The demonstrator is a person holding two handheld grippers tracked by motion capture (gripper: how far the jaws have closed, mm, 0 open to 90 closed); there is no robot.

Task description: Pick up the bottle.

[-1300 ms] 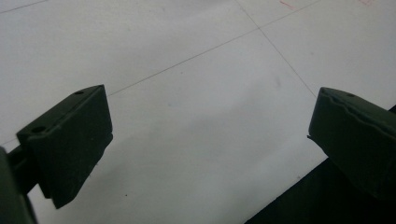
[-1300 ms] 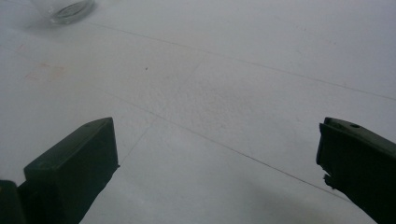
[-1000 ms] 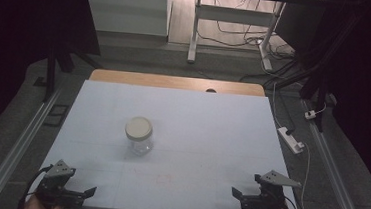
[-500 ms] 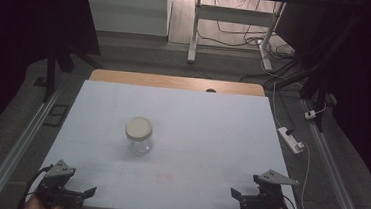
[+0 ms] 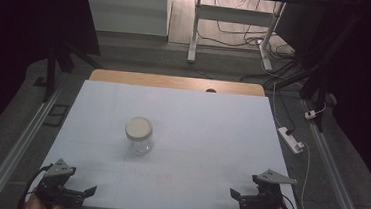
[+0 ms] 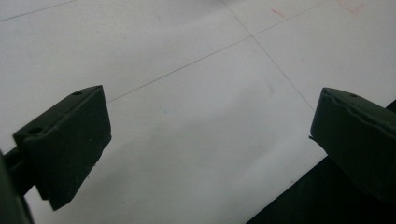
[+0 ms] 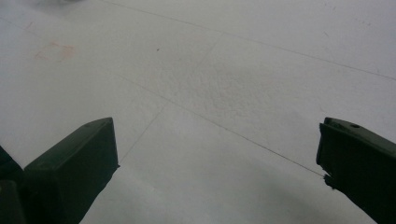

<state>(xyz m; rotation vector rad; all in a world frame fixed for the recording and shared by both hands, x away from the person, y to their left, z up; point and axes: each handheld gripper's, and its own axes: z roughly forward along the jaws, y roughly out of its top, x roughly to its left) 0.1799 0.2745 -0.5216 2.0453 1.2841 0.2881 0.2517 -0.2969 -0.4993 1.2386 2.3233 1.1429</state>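
In the high view a clear glass jar with a pale lid stands upright left of centre on the white table, well apart from both grippers. The left gripper sits at the lower left corner of the frame and the right gripper at the lower right, each near the table's front edge. In both gripper views the black jaws stand wide apart over bare tabletop, released and grasping nothing.

Each hand-held gripper: black jaws, screw holes, grey three-cornered plate, trailing cable.
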